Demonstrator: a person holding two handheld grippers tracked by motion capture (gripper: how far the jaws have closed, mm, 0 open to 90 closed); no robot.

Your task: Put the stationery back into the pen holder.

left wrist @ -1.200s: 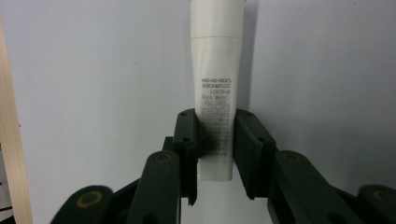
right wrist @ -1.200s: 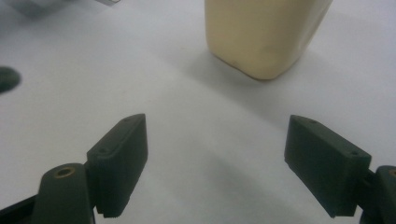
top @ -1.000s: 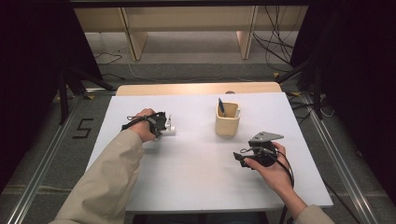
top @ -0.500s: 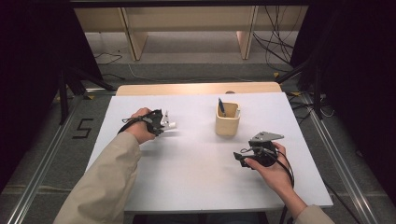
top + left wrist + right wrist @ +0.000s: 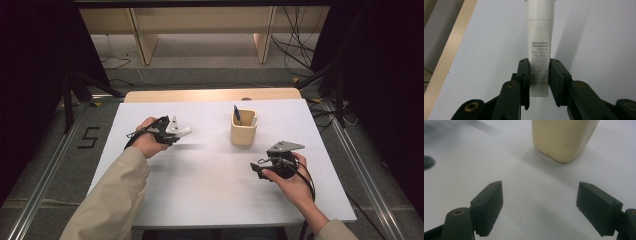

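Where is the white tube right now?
In the high view the white tube is at the table's left, clamped in the left gripper, left of the beige cup.

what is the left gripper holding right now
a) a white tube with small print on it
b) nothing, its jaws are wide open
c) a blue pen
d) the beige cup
a: in the left gripper view the two black jaws of the left gripper are closed on a white tube with small printed text, held above the white table; the beige cup stands apart on the table.
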